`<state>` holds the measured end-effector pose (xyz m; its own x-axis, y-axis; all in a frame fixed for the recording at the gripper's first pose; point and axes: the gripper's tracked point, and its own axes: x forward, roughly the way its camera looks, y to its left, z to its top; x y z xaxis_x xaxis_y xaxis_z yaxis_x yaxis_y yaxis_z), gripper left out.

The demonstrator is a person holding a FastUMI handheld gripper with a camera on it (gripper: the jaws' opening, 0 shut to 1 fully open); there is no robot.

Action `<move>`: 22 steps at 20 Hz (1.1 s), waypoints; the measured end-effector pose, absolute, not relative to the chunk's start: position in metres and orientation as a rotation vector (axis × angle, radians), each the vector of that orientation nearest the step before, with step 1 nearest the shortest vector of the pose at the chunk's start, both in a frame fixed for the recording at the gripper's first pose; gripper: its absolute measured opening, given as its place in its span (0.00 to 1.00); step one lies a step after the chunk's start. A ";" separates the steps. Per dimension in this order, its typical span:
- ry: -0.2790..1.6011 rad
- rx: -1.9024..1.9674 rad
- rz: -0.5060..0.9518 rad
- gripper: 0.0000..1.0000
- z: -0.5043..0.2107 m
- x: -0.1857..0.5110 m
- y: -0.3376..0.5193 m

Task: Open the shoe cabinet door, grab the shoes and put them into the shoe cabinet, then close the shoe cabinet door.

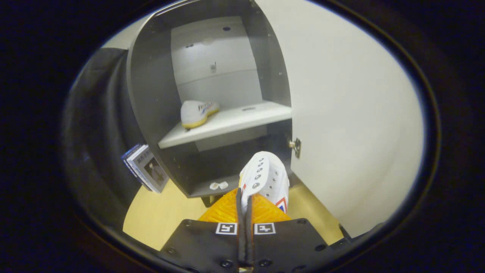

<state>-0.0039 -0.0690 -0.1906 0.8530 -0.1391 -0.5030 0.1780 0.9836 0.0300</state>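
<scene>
Already the claw has its two orange fingers drawn almost together, pinching the thin upper edge of a white canvas sneaker with metal eyelets and a red-and-blue side stripe, which hangs just ahead of them. It sits in front of the dark grey shoe cabinet, whose white door stands swung wide to the right, near the lower compartment's opening. A second white sneaker with a yellowish sole already lies on the pale middle shelf.

Such a shoe is probably light, with soft cloth that folds under pressure and a stiffer rubber sole. A pinch on the collar or eyelet strip should hold, though the shoe may swing or droop from it; the rubber toe would be bulkier to take.

Exactly how much cloth sits between the fingers is hidden by the fingers themselves, and the sneaker's heel and sole cannot be seen. Something small and white lies on the cabinet's bottom board, too small to identify. Stacked booklets lean beside the cabinet on the wooden floor.
</scene>
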 end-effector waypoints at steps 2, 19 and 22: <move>0.474 0.060 -0.157 0.02 -0.164 0.003 -0.065; 0.200 -0.054 -0.155 0.02 -0.037 0.142 -0.056; 0.178 -0.086 -0.151 0.02 -0.029 0.174 -0.056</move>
